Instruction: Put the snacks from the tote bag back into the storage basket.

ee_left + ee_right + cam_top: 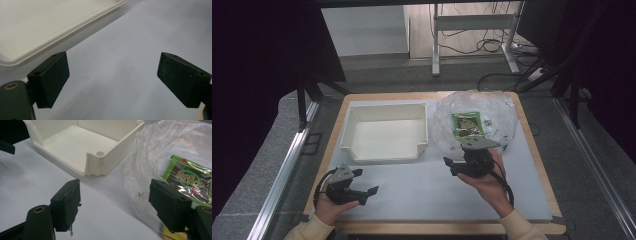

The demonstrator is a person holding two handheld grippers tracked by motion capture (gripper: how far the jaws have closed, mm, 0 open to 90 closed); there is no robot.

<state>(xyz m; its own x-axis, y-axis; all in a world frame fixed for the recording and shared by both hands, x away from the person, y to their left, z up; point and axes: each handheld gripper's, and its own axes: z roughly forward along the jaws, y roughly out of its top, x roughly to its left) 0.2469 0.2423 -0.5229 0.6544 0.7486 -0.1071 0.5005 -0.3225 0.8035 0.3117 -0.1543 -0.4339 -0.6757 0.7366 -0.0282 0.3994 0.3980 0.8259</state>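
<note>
Snack packet (467,124), green with dark print, lies inside a crumpled clear plastic bag (492,107) at about two o'clock on the white table mat (422,187). In the right gripper view the packet (191,180) shows through the film (160,142), just behind the right-hand jaw, with nothing pressing on it.

Just at six o'clock from the bag, the right gripper (455,163) sits in the person's right hand (487,185), pointed toward the bag's near edge. Its jaws stand wide apart and hold nothing; between them (115,202) only mat and the bag's rim are seen.

At nine o'clock from the bag, just beside it, stands an empty white plastic bin (362,114), open on top with a lowered near wall (100,165).

Well apart, at seven o'clock on the mat, the left gripper (366,182) rests in the left hand (329,207) near the bin's front corner. Its jaws are spread wide over bare mat (113,75), gripping nothing, with the bin's edge (62,35) at ten o'clock in its own view.
</note>
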